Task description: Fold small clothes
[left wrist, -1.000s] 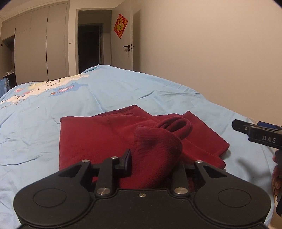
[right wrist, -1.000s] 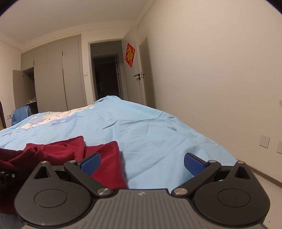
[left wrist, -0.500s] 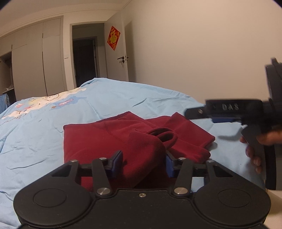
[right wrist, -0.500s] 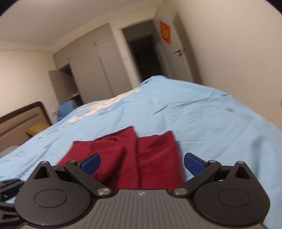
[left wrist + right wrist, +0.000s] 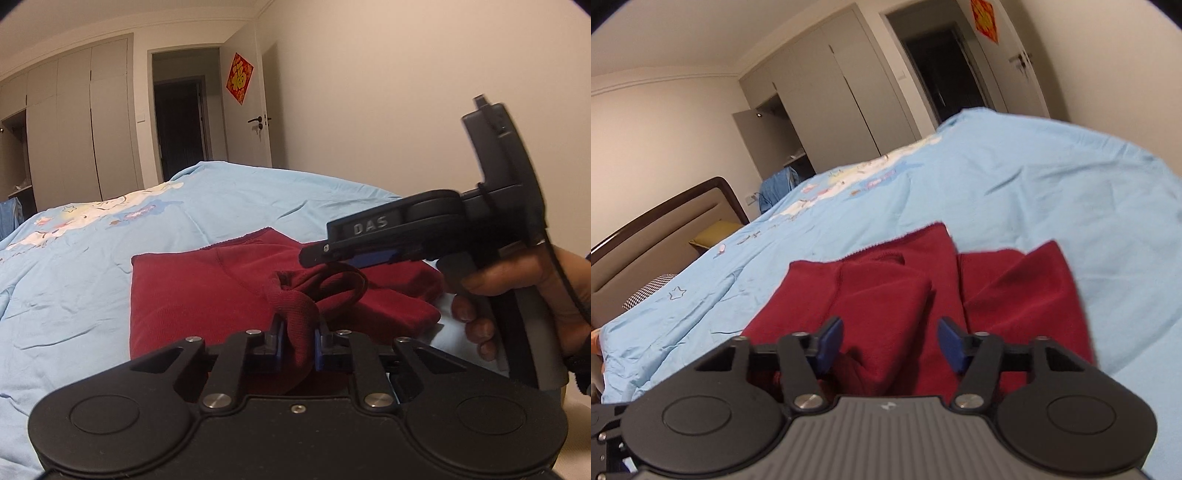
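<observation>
A light blue bed holds a dark red garment, partly folded near its edge. The left gripper pinches a bunched fold of it. The right gripper, jaws partly apart and empty, hovers above, likely needing to close on fabric next.

The letters "DAS" stand in pale raised capitals on the side of the right gripper, seen from the left wrist view. A red diamond-shaped paper sign with a gold Chinese character hangs on the open door.
</observation>
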